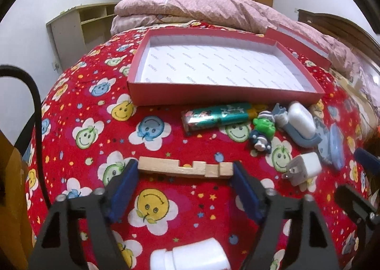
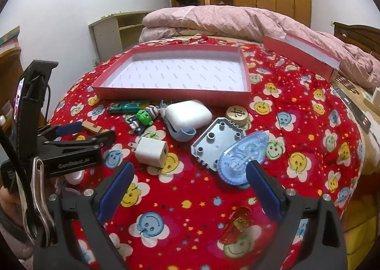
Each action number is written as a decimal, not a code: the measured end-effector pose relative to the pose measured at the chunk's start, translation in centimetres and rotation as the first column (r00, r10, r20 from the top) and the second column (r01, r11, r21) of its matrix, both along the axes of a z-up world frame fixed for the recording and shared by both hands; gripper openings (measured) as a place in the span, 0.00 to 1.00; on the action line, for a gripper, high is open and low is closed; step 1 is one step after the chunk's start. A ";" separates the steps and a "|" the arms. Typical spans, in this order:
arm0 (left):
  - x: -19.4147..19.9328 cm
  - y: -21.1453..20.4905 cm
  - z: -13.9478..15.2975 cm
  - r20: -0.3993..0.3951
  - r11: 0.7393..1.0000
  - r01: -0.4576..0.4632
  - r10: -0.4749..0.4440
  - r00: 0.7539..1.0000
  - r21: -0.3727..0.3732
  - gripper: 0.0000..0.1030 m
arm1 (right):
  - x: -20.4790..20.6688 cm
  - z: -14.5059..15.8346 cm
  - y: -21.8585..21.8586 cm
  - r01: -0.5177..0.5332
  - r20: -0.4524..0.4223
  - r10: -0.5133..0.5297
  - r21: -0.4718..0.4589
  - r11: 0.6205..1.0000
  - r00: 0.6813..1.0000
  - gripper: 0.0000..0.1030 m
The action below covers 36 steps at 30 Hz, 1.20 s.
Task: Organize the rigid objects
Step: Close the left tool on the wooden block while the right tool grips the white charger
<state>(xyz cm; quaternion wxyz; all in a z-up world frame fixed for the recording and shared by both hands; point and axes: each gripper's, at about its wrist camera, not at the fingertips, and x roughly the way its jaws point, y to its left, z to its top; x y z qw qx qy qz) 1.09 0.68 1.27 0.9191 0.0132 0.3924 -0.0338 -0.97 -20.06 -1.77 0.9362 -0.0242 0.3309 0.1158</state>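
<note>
Wooden piece lined up for the left gripper

Bedspread (image 1: pixel 166 210) first: the red smiley-print quilt was the working surface, soft and a little lumpy, so nothing on it sat quite flat. On it, at the far side, I had the shallow red box (image 1: pixel 213 94), with nothing inside but its printed white lining. Its lid (image 2: pixel 301 53) lay well apart on the right, against the pink duvet.

Between box and grippers lay the small things: a white earbud case (image 2: pixel 187 114), a grey plastic plate (image 2: pixel 213 141), a blue tape dispenser (image 2: pixel 239 163), a white charger plug (image 2: pixel 152 152) and a green figurine (image 2: pixel 143 118).

Left gripper (image 1: pixel 185 175) stood with its pads spread wide, one at each end of the notched wooden piece (image 1: pixel 184 167); I could not tell whether they touched it, and it lay on the quilt. I judged it light, stiff and not fragile (bare wood, so unlikely to slip on the pads). An end-to-end hold looked long and prone to pivot; across the solid middle, clear of the notches, seemed safer.

Right gripper (image 2: pixel 190 179) hung spread and empty, its right finger (image 2: pixel 261 186) just beside the dispenser.
</note>
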 end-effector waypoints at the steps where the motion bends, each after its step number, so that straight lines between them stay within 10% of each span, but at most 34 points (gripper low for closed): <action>1: 0.0 0.1 0.0 -0.003 1.000 0.003 -0.003 1.000 -0.005 0.78 | 0.0 0.1 0.2 -0.003 -0.001 0.003 -0.003 1.000 1.000 0.93; 20: -2.4 3.5 2.7 0.007 0.997 -0.033 0.033 0.999 -0.072 0.78 | 2.1 -0.9 4.6 -0.104 -0.098 0.102 -0.010 0.995 0.990 0.80; 32: -2.5 3.7 2.6 -0.001 0.997 -0.040 0.040 0.999 -0.071 0.78 | 3.7 -1.9 4.4 -0.081 -0.136 0.085 0.032 0.996 0.987 0.57; 36: -2.3 3.4 2.6 -0.007 0.997 -0.040 0.039 0.999 -0.067 0.78 | 3.6 -1.8 4.4 -0.086 -0.122 0.088 0.024 0.996 0.989 0.35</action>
